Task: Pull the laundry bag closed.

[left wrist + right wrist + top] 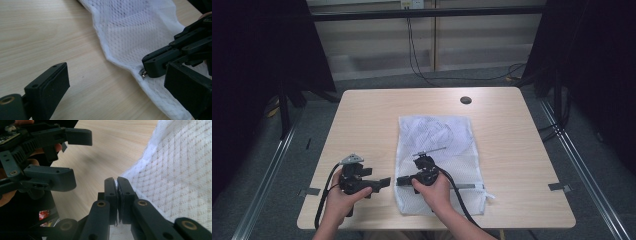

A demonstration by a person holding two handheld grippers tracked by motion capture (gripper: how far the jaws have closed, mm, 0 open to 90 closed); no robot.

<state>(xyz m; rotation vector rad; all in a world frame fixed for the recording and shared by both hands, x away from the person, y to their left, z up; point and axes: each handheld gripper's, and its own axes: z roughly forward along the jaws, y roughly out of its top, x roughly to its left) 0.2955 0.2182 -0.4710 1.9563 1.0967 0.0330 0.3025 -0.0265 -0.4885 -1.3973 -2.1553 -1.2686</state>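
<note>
Mesh bag (pixel 434 150), white, flat on the table (pixel 362 125), a little right of centre, long side running away from the person, near end close to the front edge. Zip along that near end, with a small metal pull (pixel 143 74) at the bag's left corner. Dark round hole (pixel 465 100) in the tabletop beyond the bag, well apart from it.

Right gripper (pixel 401 181) held in the right hand (pixel 434 192) over the bag's near left part, pointing left toward the other tool. Jaws pressed together in the right gripper view (pixel 117 185), a sliver of white edge just visible between the tips. In the left gripper view, same tips (pixel 152 68) down at the bag's hem, right at the pull; clamped on the hem beside the pull or on the pull itself, hard to tell which.

Left gripper (pixel 384 183) in the left hand (pixel 343 197), on bare wood left of the bag, pointing right, tips just short of the right gripper's. Jaws wide apart, holding nothing: one pad low at left (pixel 48 86), the other at far right, wood and bag edge between them. Seen from the right gripper view (pixel 71 157), both pads spread, over wood. Black cable looping from each tool toward the front edge
</note>
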